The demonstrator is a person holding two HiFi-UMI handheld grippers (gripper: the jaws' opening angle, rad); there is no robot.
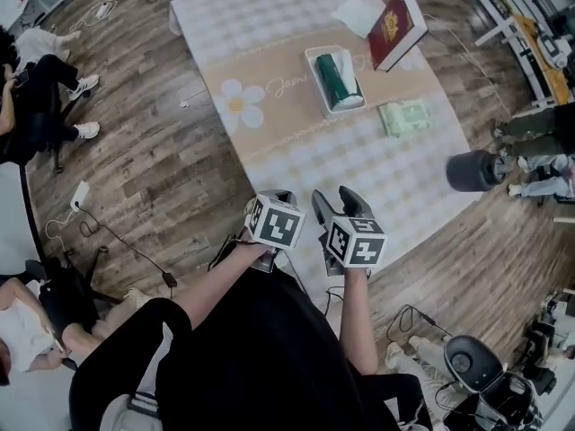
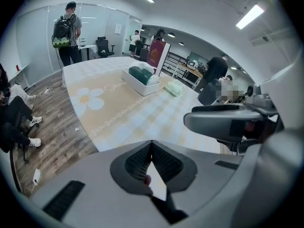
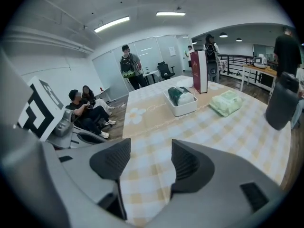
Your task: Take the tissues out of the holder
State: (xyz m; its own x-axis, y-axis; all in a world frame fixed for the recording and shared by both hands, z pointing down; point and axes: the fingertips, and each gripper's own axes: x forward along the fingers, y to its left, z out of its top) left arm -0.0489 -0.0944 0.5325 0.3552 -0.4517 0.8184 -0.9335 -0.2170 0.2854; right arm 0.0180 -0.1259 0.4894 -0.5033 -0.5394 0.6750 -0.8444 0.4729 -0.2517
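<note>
Where holder (image 1: 314,79) sits centrally, open tablecloth (image 1: 377,187) nearside

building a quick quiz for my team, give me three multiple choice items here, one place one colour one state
1. The pale green pack lies: A on the table beside the holder; B inside the holder; C on the floor.
2. The standing book is: A blue; B dark red; C yellow.
3. The right gripper is: A shut on the book; B shut on a pack; C open, empty.
Answers: 1 A, it lies on the cloth, apart from the holder. 2 B, its cover is dark red. 3 C, the right gripper view shows only cloth between its jaws.
</note>
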